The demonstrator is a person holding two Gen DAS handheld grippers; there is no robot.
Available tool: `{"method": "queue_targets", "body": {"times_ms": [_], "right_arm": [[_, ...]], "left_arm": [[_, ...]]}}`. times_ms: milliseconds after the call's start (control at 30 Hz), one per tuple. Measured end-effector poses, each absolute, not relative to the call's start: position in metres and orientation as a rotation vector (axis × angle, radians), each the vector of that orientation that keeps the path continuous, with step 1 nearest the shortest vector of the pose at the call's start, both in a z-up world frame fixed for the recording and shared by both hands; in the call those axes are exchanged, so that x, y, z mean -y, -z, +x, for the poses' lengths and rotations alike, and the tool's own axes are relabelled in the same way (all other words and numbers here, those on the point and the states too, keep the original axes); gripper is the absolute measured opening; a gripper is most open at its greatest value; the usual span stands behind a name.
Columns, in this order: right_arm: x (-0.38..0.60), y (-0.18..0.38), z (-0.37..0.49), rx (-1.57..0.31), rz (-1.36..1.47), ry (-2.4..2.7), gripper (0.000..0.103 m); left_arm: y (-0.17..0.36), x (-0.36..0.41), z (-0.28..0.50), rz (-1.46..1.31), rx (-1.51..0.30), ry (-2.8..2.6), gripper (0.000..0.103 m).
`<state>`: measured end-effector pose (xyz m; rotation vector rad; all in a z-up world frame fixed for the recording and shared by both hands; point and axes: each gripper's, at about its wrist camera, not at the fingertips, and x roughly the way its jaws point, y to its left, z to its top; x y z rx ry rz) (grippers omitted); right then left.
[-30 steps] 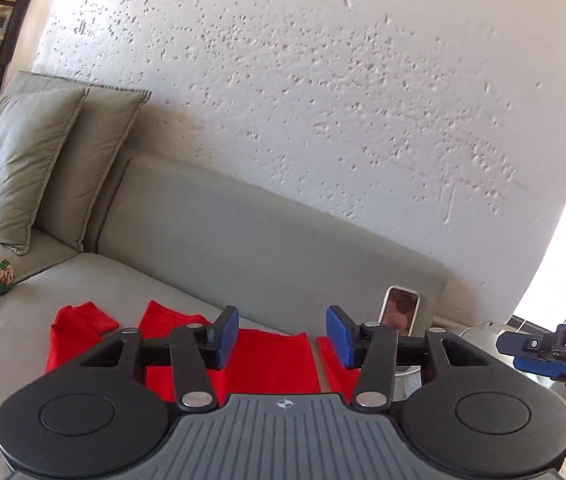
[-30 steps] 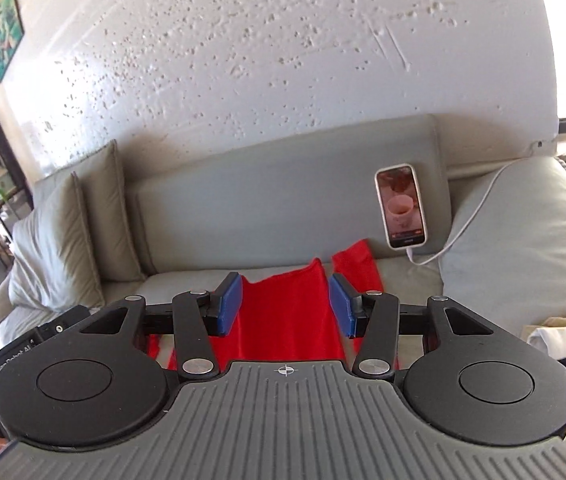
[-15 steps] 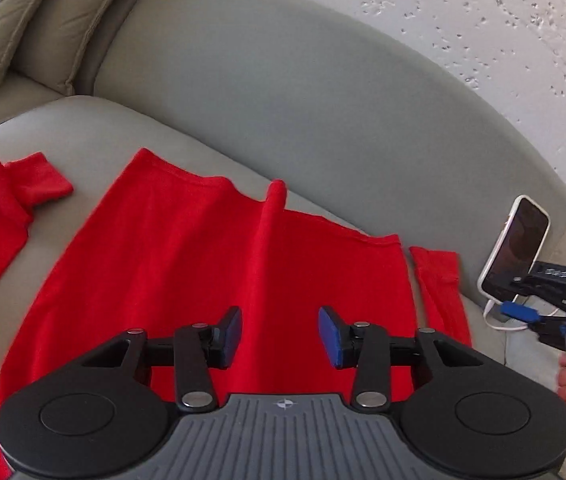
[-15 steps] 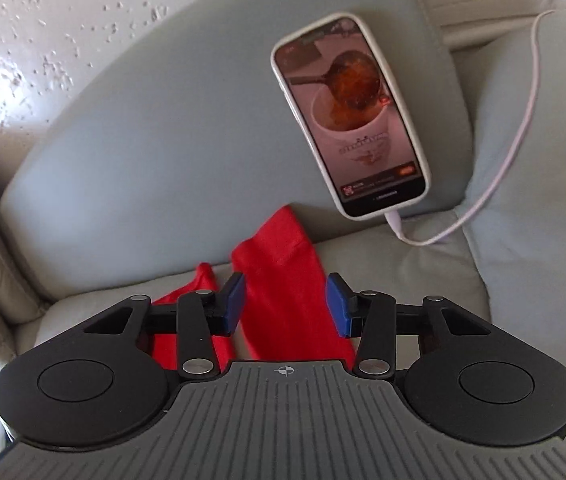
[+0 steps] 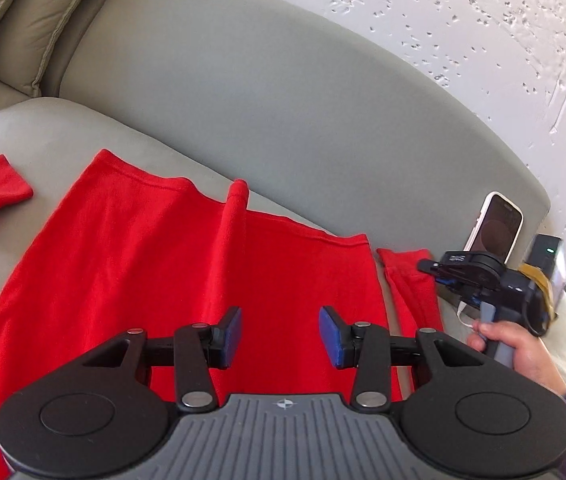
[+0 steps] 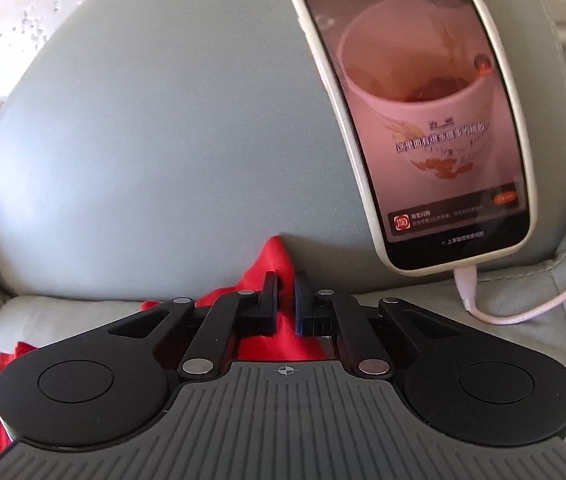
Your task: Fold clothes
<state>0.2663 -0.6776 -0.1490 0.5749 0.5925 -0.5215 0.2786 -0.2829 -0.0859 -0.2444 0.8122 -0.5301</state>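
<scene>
- The red garment (image 5: 131, 264) lies spread flat on the grey sofa seat (image 5: 43, 128), hem toward the backrest.
- The left gripper (image 5: 279, 338) hovers over the garment's body, jaws wide apart and holding nothing.
- The right gripper (image 6: 284, 304) has its jaws nearly closed, pinching a raised peak of the sleeve (image 6: 273, 256), just below the propped phone (image 6: 415, 112).

A home living room: a grey sofa (image 5: 283, 92) with loose cushions (image 5: 11, 12) at its far left stands against a rough white plaster wall (image 5: 463, 12), and a charging phone (image 6: 415, 112) leans on the backrest.
</scene>
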Motion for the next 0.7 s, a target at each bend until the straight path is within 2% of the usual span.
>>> {"method": "queue_targets", "body": {"times_ms": [100,267,467,600,700], "right_arm": [[0.655,0.114,0.244,-0.533,0.491,0.530,0.007],[0.607,0.019,0.179,-0.371,0.262,0.651,0.007],[0.597,-0.068,0.099,-0.234,0.158,0.887,0.007],[0.620,-0.085,0.066,-0.223,0.160,1.079,0.007],[0.649,-0.063,0.055,-0.270,0.191,1.164,0.007]], "left_arm": [[0.083,0.278,0.279,-0.281,-0.799,0.530,0.040],[0.071,0.273,0.273,-0.338,-0.757,0.568,0.040],[0.064,0.270,0.272,-0.491,-0.814,0.734,0.039],[0.062,0.275,0.269,-0.541,-0.817,0.829,0.040],[0.065,0.286,0.265,-0.520,-0.834,0.852,0.040]]}}
